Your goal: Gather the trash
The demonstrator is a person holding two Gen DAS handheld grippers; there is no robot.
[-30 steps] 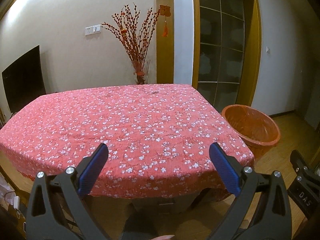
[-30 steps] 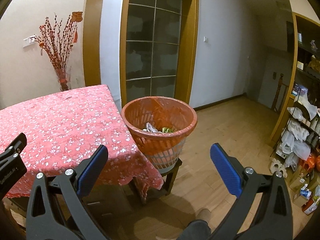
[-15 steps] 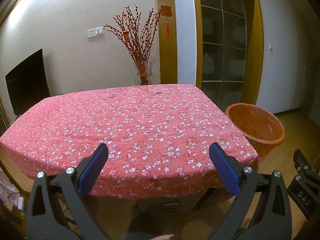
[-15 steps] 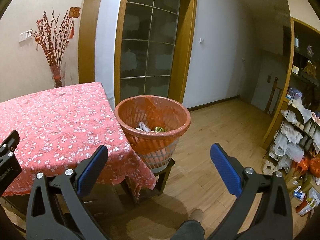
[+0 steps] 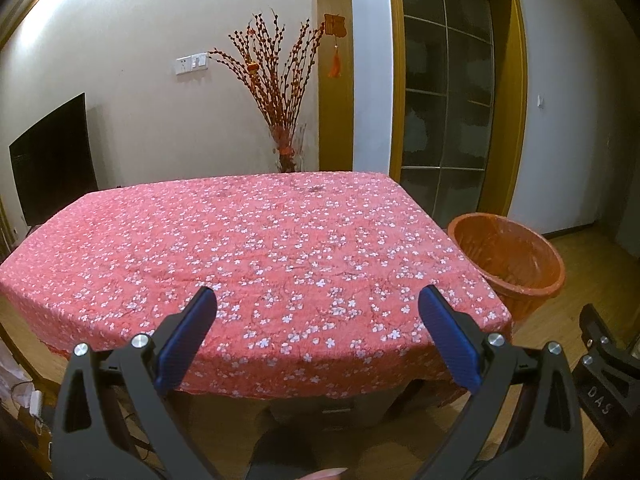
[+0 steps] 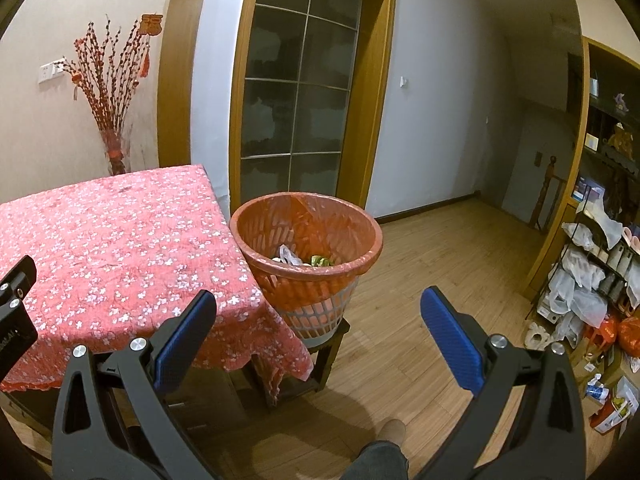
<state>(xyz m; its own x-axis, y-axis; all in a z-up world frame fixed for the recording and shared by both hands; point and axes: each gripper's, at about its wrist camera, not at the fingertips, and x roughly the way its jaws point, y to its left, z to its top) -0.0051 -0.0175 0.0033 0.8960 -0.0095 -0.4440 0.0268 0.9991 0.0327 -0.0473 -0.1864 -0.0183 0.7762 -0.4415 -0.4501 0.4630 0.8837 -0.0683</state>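
The orange bin (image 6: 308, 236) stands just beside the bench (image 6: 112, 240), and only the top of its load shows: a scrap of white plastic (image 6: 289, 256) and something green (image 6: 321, 260); the rim hides whatever lies deeper. In the left wrist view the bin's (image 5: 506, 256) near wall blocks the inside altogether. The stool (image 6: 324, 344) under it is mostly covered by the hanging cloth. At the right edge a cluttered rack (image 6: 592, 276) of bags and bottles is cut off and too small to sort out. A trouser leg and shoe (image 6: 386, 438) poke in from the bottom edge. The other hand-held gripper (image 6: 14, 312) shows only as a black corner, its fingers out of view.
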